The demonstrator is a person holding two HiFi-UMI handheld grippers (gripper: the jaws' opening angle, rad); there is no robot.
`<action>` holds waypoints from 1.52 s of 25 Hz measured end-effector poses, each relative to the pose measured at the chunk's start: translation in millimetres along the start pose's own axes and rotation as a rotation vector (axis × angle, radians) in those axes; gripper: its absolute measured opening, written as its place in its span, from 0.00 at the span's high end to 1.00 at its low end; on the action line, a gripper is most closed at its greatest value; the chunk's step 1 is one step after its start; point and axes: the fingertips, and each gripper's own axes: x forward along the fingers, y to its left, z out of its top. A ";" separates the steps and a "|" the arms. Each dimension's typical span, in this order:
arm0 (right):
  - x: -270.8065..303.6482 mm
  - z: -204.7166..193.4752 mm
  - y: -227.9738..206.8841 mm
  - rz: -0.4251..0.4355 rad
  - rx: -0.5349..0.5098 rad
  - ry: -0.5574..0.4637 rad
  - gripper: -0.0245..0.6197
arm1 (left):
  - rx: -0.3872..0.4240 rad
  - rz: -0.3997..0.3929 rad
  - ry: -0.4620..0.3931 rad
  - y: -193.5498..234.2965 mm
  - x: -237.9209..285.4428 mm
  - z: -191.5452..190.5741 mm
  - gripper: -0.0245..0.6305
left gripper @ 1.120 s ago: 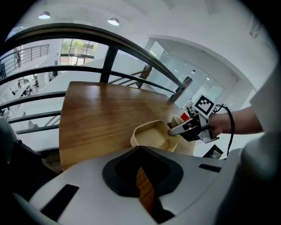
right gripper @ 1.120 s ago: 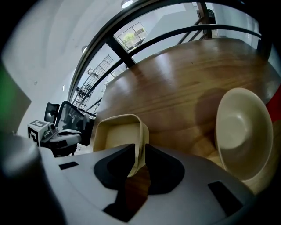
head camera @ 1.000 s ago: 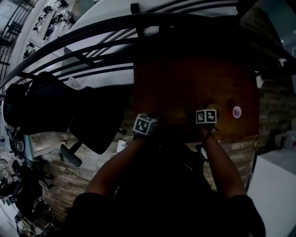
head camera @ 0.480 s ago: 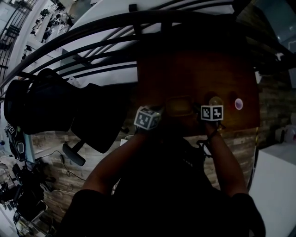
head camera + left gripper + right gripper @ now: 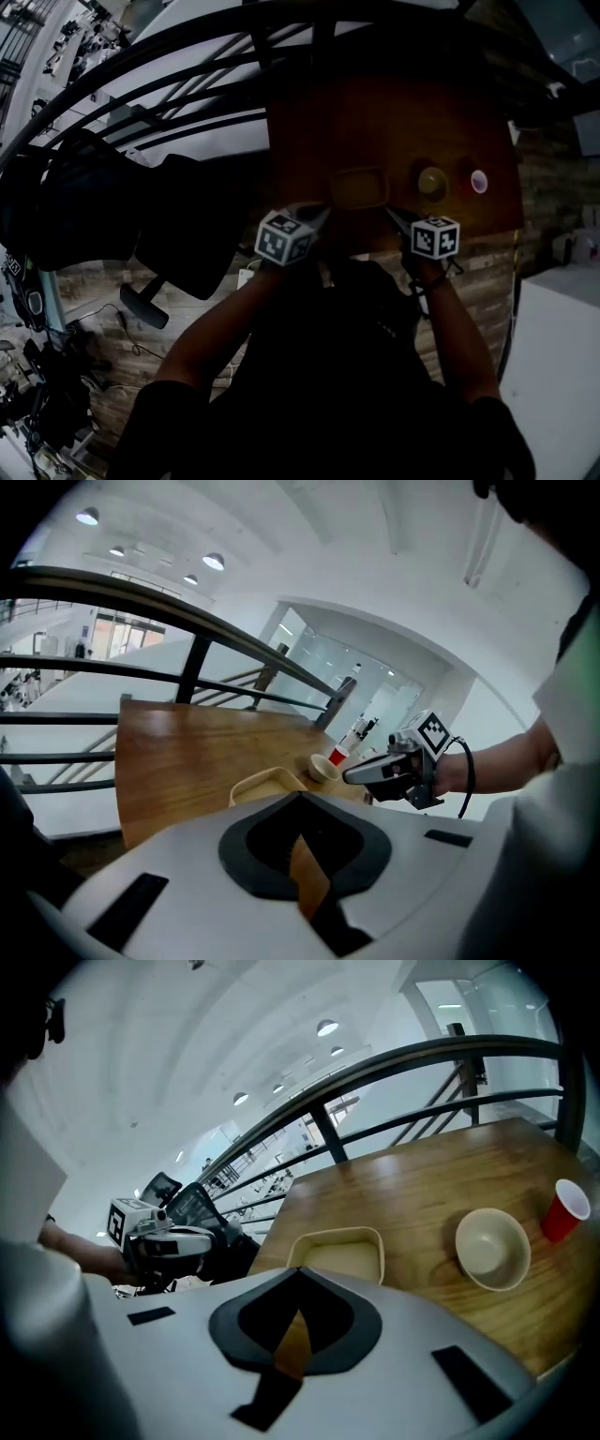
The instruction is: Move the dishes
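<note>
left tongs: jaws together with nothing between them, held over the near edge of the table, short of the tray.
right tongs: jaws have just been closing and now meet, with nothing between them; held at the table's near edge, apart from the bowl.
tray: shallow cream rectangular dish, flat on the table near its front edge, ahead of both tongs and between them, touched by neither.
bowl: cream, upright, just right of the tray and apart from it.
red cup: upright, right of the bowl, near the table's right edge.
head view only: both forearms at once, a black chair left of the table, wood floor beneath; the dishes are dim and their colours hard to read.
left gripper view only: the right tongs side-on in a hand, the cup partly behind the bowl.
right gripper view only: the insides of tray and bowl, the left tongs at far left.
railing: dark bars beyond the table's far edge.
</note>
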 end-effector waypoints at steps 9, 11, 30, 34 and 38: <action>-82.8 -3.7 1.0 0.103 -0.131 -0.071 0.95 | 0.032 0.069 -0.107 -92.3 -3.8 16.8 0.98; -95.8 -11.2 0.1 0.145 -0.163 -0.064 0.95 | 0.021 0.116 -0.139 -109.2 -4.2 13.2 0.98; -181.1 -97.1 34.9 0.289 -0.282 -0.093 0.95 | 0.048 0.253 -0.208 -230.7 -40.7 -53.2 0.98; -192.9 -119.3 53.5 0.257 -0.273 -0.105 0.95 | 0.070 0.216 -0.212 -248.0 -55.1 -66.2 0.98; -198.6 -144.8 84.4 0.231 -0.264 -0.119 0.95 | 0.106 0.174 -0.217 -263.7 -84.9 -83.1 0.98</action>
